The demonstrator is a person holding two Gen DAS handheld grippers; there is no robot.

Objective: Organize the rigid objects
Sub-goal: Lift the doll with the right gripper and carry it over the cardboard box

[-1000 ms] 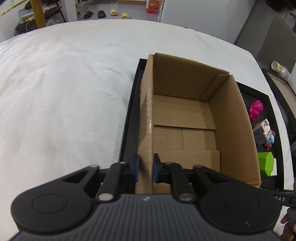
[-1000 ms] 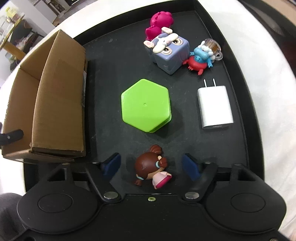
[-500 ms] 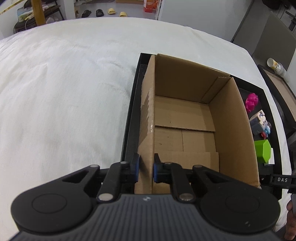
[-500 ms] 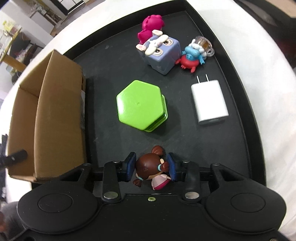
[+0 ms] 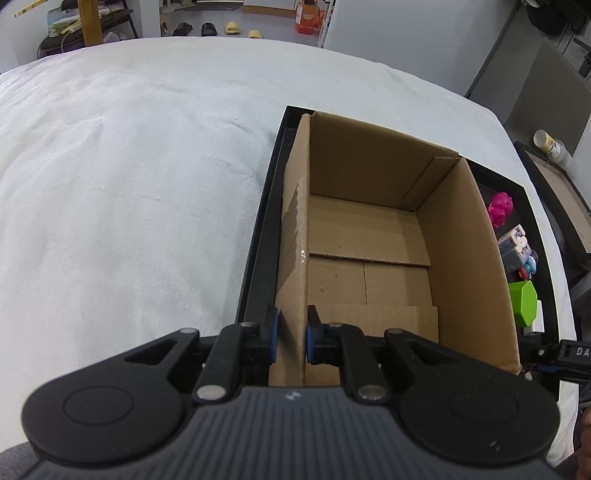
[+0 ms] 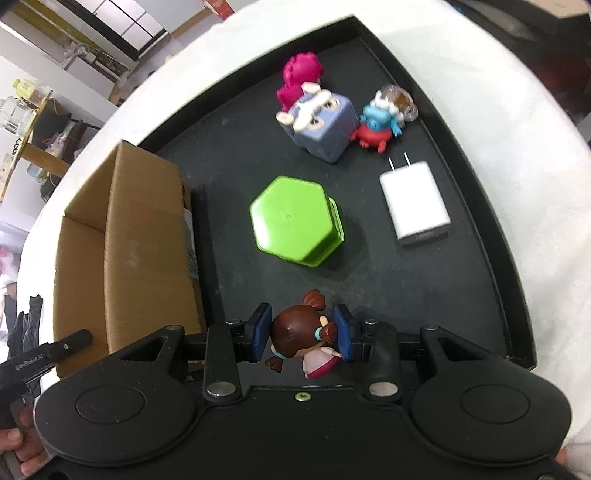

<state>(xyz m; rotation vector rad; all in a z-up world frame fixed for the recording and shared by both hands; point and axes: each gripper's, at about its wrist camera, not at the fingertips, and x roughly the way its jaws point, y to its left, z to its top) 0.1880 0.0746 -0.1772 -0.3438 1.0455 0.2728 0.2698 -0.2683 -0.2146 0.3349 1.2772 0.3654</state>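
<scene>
On the black tray point(image 6: 495, 258), the left gripper point(image 5: 289, 334) pinches the cardboard box point(image 5: 461, 258) by its near wall, beside the green hexagonal box point(image 6: 293, 221), while the right gripper point(image 6: 303, 334) clamps the brown-haired doll point(image 6: 301, 341).

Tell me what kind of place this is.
Probably a lived-in home or workroom: slippers lined up on the floor, cluttered shelves, and a white cloth-covered table holding a tray of toys.

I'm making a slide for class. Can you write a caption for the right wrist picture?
Right hand-held gripper shut on a brown-haired doll above a black tray, beside a cardboard box.
</scene>
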